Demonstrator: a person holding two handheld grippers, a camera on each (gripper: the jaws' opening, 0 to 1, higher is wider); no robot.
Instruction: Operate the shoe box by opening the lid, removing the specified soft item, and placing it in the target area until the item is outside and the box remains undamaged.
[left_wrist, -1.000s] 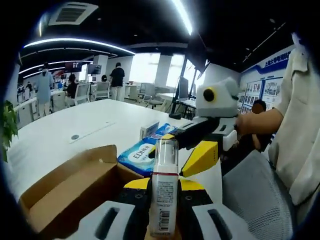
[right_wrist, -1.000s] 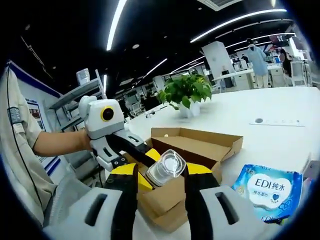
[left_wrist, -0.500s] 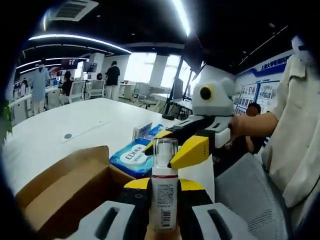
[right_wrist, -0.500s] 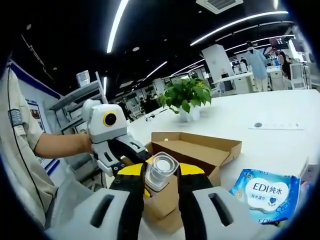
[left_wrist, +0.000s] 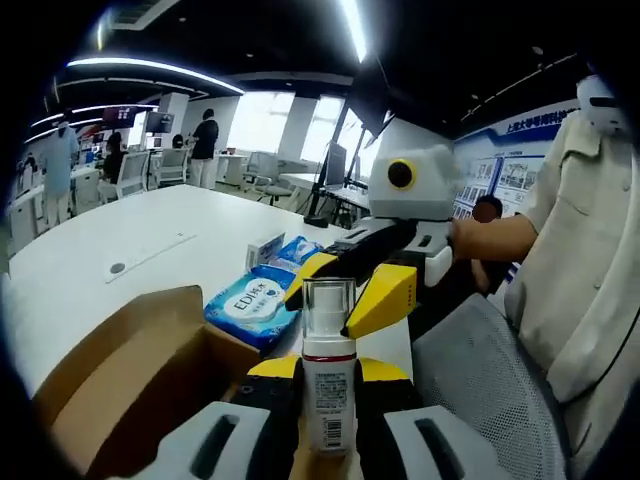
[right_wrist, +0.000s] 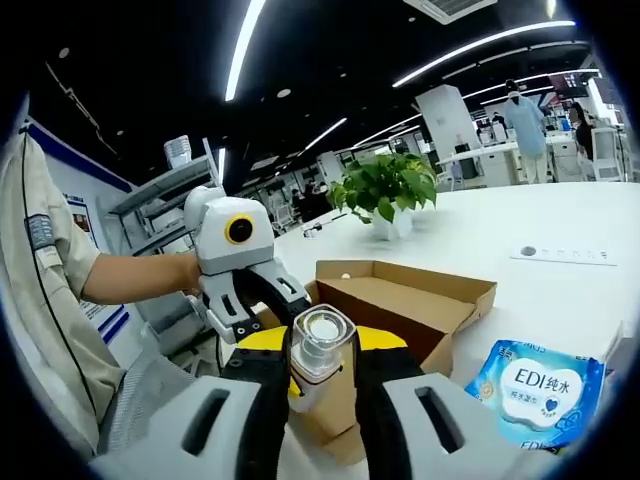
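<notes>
Now | left hand-held gripper (left_wrist: 328, 385) clamps bottle (left_wrist: 328, 385) | right hand-held gripper (right_wrist: 318, 370) closed around its cap | box (right_wrist: 400, 305) open

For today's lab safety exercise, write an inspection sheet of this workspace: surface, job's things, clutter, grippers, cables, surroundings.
Surface: white table.
Job's things: cardboard box open, lid up; pump bottle raised over it.
Clutter: blue wipes pack beside the box; small card stand behind the pack.
Grippers: left gripper shut on the bottle's body; right gripper closed around its clear cap.
Cables: nothing seen.
Surroundings: potted plant, office desks, people standing, grey chair.
</notes>
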